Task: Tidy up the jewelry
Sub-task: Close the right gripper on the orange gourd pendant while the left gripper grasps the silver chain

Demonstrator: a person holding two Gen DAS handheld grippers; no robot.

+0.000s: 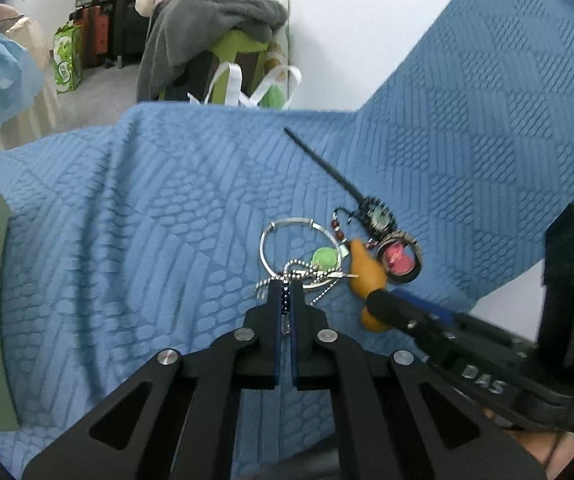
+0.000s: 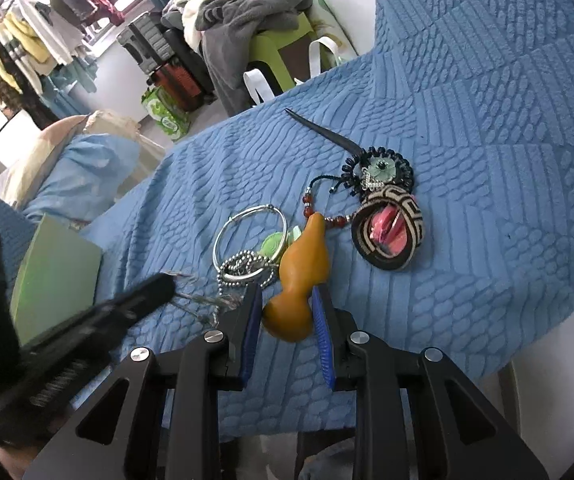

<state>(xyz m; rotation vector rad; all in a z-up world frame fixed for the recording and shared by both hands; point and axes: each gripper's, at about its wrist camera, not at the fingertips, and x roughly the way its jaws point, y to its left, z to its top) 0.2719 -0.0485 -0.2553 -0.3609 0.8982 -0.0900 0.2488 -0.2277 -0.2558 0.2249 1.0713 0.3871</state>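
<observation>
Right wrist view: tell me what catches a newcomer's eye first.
The orange gourd pendant stands out, lying on the blue quilted cover between the right gripper's fingers. Beside it to the right lies a patterned bangle with something pink inside; to the left, a silver bangle tangled with ball chain.

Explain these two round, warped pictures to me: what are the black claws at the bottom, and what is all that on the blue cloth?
No robot here: a person holds a two-finger tool in each hand, and each tool carries a wide-angle camera looking along its fingers. So one picture comes from each hand.

The left gripper is shut on a thin beaded chain. The right gripper grips an orange gourd-shaped pendant by its round lower end.

On the blue quilted cover lies jewelry to be sorted: a silver bangle, a ball chain, a green charm, a black hair stick with beaded ornament, and a patterned ring-shaped piece with something pink inside.
</observation>
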